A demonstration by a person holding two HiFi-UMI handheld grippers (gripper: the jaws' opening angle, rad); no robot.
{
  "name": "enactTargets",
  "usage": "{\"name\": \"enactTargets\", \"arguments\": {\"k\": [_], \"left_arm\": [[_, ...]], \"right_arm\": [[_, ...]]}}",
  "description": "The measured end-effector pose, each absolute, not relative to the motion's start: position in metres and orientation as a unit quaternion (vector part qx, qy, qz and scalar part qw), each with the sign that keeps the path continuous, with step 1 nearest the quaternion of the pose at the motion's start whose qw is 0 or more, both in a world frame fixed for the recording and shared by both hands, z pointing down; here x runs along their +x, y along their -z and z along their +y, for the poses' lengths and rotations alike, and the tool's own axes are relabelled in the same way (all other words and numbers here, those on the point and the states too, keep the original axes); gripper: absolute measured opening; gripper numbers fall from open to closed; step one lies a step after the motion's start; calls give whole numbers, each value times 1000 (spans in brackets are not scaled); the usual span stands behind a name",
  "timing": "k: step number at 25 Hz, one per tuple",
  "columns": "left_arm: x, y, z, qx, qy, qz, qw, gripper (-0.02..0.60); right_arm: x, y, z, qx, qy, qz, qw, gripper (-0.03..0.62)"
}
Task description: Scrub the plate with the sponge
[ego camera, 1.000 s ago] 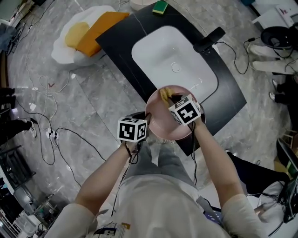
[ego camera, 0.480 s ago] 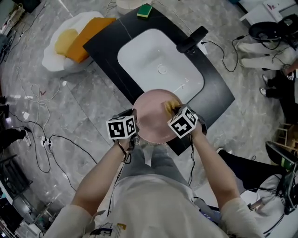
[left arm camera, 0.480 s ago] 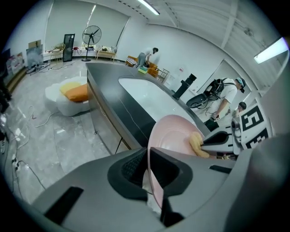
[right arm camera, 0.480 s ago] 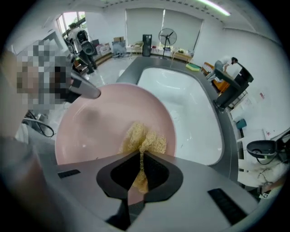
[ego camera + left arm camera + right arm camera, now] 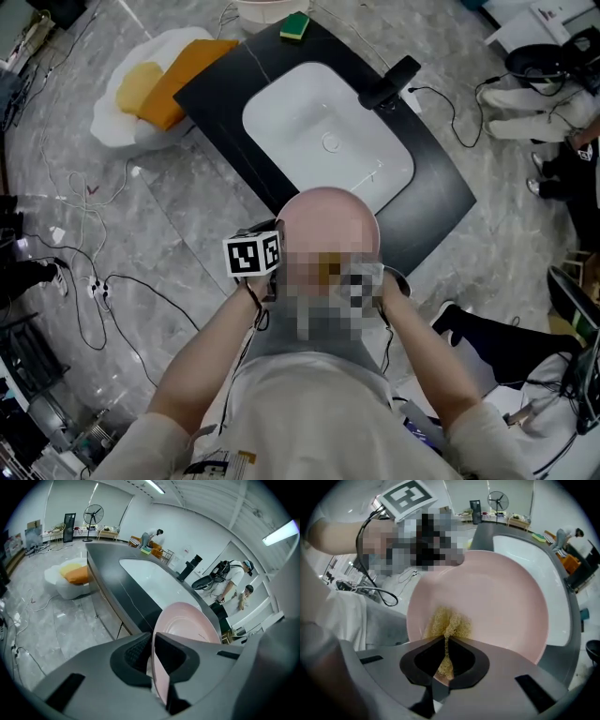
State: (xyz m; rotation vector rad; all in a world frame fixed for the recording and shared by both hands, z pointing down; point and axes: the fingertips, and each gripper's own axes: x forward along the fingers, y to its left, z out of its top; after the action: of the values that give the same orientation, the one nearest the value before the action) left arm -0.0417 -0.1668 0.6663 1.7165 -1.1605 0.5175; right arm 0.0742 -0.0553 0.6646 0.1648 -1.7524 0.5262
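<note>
The pink plate (image 5: 330, 225) is held tilted over the near edge of the black counter. My left gripper (image 5: 277, 257) grips its left rim; in the left gripper view the rim (image 5: 187, 625) runs between the jaws of the left gripper (image 5: 153, 648), which have just been closing and now pinch it. My right gripper (image 5: 447, 641) is shut on a yellow mesh sponge (image 5: 449, 623), which is pressed against the plate's face (image 5: 497, 602) near its lower edge. In the head view a mosaic patch covers the right gripper.
Beyond the plate, a white sink basin (image 5: 328, 131) is set in the black counter (image 5: 225, 84), with a black faucet (image 5: 389, 82) at its right. A green sponge (image 5: 295, 25) lies at the counter's far corner. Orange and yellow cushions (image 5: 159, 80) and cables (image 5: 94, 272) lie on the floor.
My right gripper has dragged the sponge from the plate's far edge round its right side to the near edge. The left gripper has stayed at the left rim.
</note>
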Motion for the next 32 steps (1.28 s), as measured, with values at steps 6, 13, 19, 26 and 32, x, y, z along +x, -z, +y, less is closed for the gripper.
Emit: {"name": "enactTargets", "arguments": {"k": [6, 13, 19, 26, 32], "left_arm": [[-42, -666, -157, 719, -234, -446, 479, 31], [-40, -660, -149, 742, -257, -415, 459, 28], [-42, -665, -138, 734, -247, -409, 482, 28], [-46, -664, -141, 717, -247, -429, 490, 28], [-47, -664, -145, 702, -236, -457, 493, 28]], "right_arm": [[3, -668, -46, 8, -244, -790, 563, 48], [-7, -663, -84, 30, -222, -799, 558, 48], [18, -663, -148, 128, -182, -799, 559, 52], [68, -658, -180, 224, -186, -781, 553, 52], [123, -662, -152, 198, -111, -730, 645, 51]]}}
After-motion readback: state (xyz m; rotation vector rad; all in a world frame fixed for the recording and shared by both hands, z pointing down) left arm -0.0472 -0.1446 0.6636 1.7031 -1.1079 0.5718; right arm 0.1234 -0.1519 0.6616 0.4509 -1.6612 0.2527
